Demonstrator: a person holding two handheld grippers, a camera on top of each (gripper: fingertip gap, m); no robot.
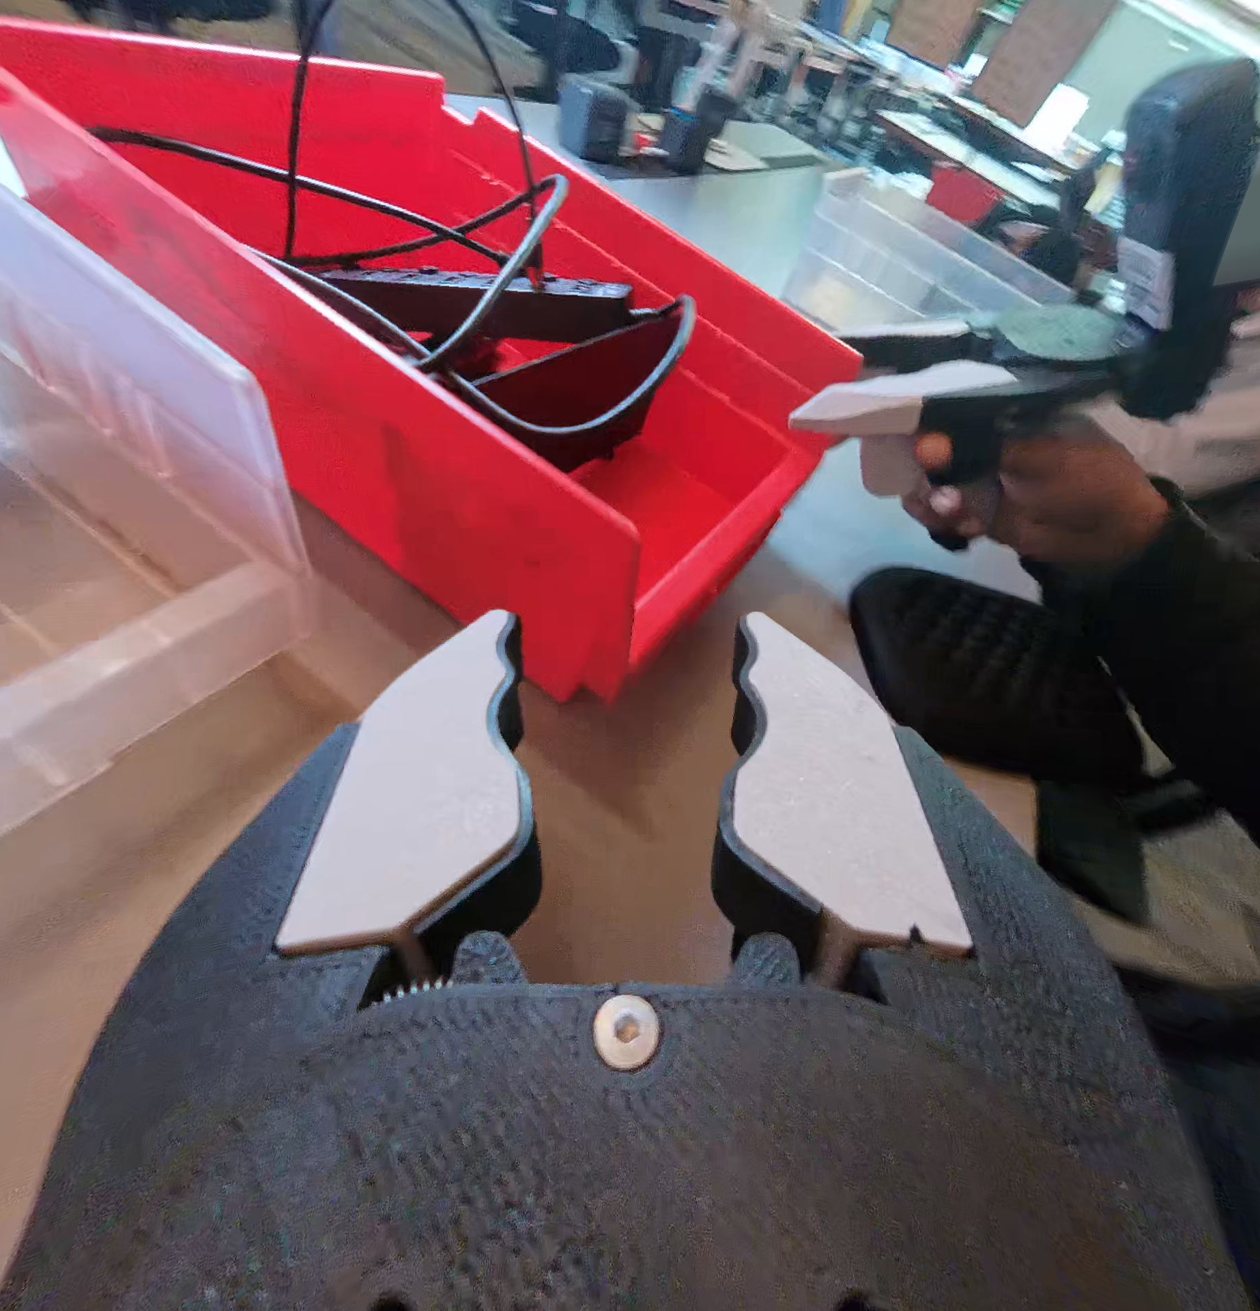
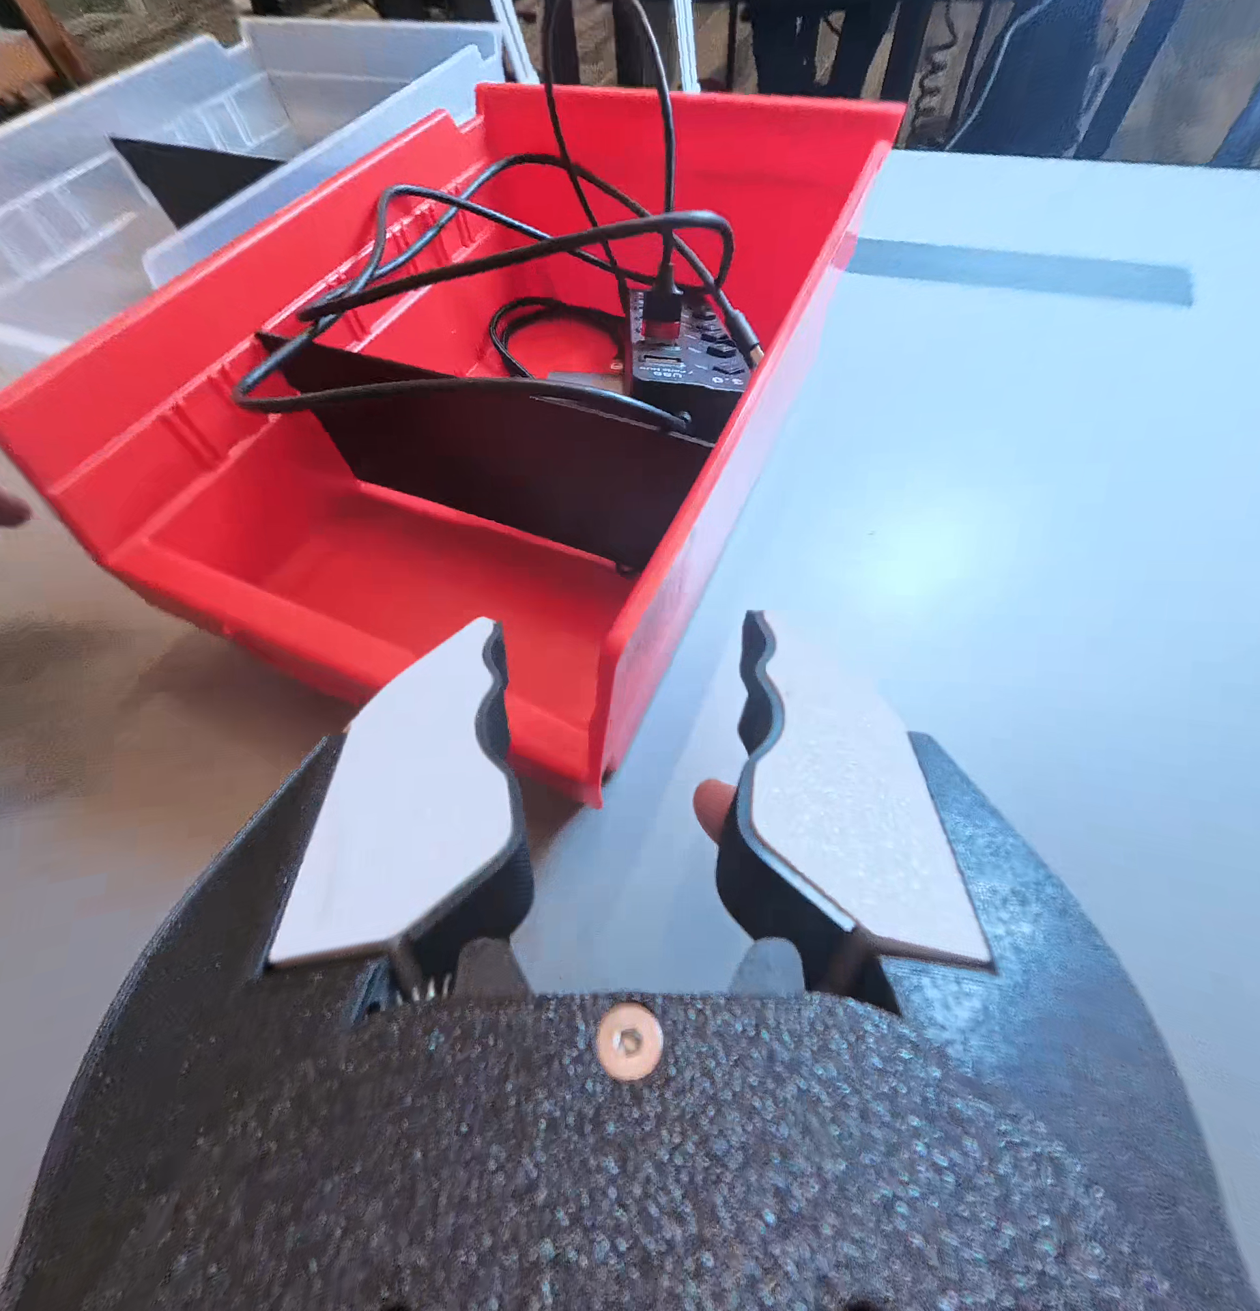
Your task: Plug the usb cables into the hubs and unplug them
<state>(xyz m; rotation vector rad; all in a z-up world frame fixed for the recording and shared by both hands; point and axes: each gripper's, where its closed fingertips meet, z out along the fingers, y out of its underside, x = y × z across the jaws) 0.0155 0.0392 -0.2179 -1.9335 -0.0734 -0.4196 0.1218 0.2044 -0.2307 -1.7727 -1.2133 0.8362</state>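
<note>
Behind the black divider [image 2: 514, 454] of the red bin [image 2: 372, 567], hub [image 2: 687, 369] with one cable [image 2: 659, 298] plugged in, your left claw [image 1: 627, 681] and right claw [image 2: 623, 681] both apart, empty, near the bin's front corner.

White printed markings sit on the black hub [image 2: 687, 369].
</note>
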